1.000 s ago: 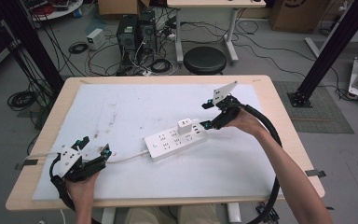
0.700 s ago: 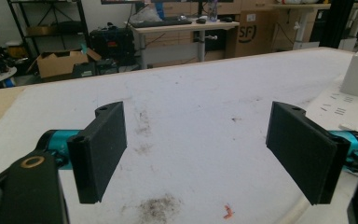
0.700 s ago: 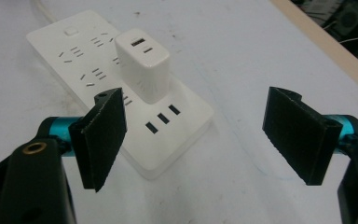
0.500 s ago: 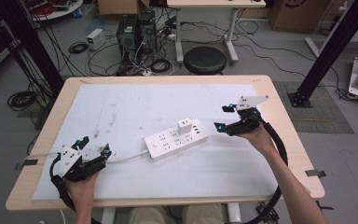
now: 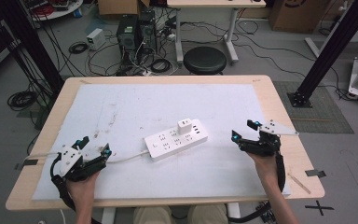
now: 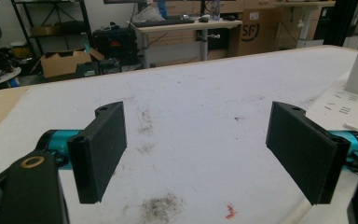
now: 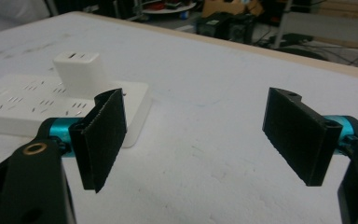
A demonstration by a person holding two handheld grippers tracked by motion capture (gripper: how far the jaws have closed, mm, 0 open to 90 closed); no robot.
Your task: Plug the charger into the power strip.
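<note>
Low in the high view, the left hand-held gripper and the right hand-held gripper rest with jaws apart and empty. Between them, at mid-frame on the table, lies the power strip with the white charger seated upright in it. The plugging-in looks done; nothing appears left. The strip lies well apart from both.

Grey floor strewn with cables, black round stool, computer tower — cardboard boxes behind
</note>
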